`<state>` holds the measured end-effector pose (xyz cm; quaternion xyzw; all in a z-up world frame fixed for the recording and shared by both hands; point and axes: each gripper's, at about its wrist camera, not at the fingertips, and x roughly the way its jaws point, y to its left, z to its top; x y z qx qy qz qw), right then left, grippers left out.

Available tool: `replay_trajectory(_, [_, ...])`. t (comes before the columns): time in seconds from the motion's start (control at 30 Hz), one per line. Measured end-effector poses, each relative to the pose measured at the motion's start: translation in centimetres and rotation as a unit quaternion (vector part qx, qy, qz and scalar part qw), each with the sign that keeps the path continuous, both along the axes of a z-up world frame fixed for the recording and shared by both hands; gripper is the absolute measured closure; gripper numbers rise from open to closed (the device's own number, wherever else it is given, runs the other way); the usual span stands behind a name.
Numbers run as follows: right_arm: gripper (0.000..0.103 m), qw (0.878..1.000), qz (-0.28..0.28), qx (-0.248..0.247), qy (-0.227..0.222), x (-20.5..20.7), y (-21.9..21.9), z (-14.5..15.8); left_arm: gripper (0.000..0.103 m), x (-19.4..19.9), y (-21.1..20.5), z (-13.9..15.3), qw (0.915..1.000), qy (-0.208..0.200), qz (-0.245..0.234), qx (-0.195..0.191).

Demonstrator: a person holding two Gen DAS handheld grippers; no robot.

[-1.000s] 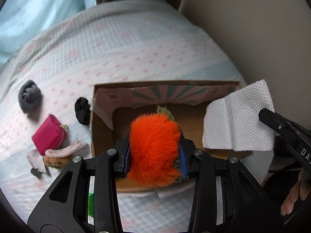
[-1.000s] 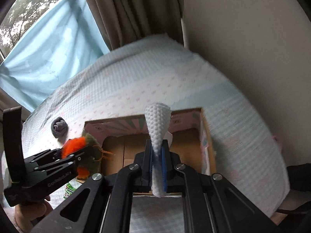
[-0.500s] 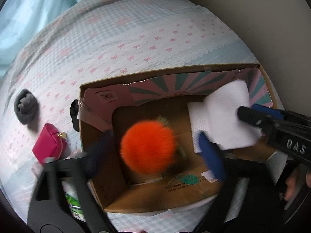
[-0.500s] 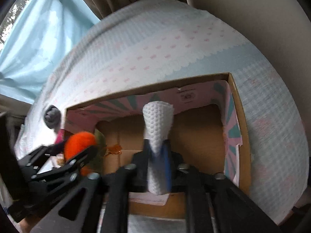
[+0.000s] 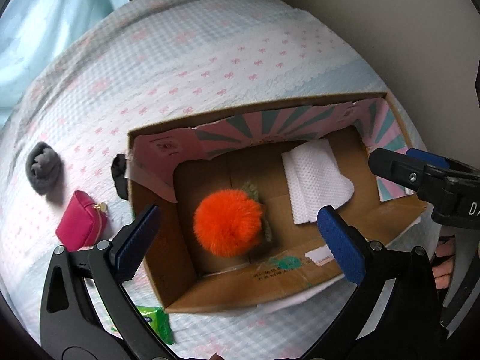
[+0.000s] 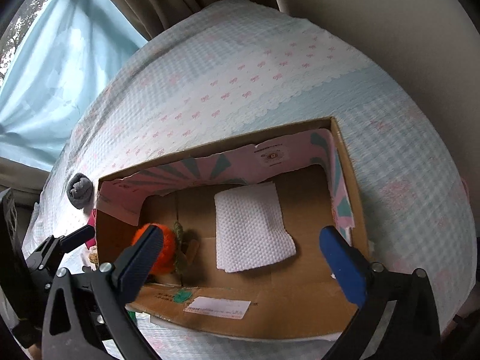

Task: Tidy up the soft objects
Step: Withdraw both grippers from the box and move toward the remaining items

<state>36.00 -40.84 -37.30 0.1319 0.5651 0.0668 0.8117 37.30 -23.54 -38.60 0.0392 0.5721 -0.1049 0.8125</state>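
Lying in the box (image 5: 300,282) — an orange pompom (image 5: 229,222) and a white tissue (image 6: 250,228), apart. Left tongs (image 5: 240,240) and right tongs (image 6: 240,258) both gape wide, empty, above it.

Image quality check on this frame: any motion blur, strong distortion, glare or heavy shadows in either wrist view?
Left wrist: sharp, no motion blur; fisheye bows the bed and dark vignette fills the corners; soft light, mild shadow inside the cardboard box beside the orange pompom. Right wrist: equally sharp; bright window at upper left slightly washed out; paper towel keeps its texture, no glare.
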Motion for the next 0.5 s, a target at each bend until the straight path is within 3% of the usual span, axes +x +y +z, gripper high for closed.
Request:
replay_trajectory(0.2, [0.0, 0.999, 0.01, -0.012, -0.031, -1.7, 0.6, 3.8, 0.0, -1.7, 1.3, 4.3, 0.9994, -0.03, 0.007, -0.014])
replay_trajectory(0.5, [0.0, 0.992, 0.006, -0.038, -0.119, -6.8, 2.9, 13.2, 0.0, -7.7, 5.2, 14.7, 0.993, -0.114, 0.024, -0.018])
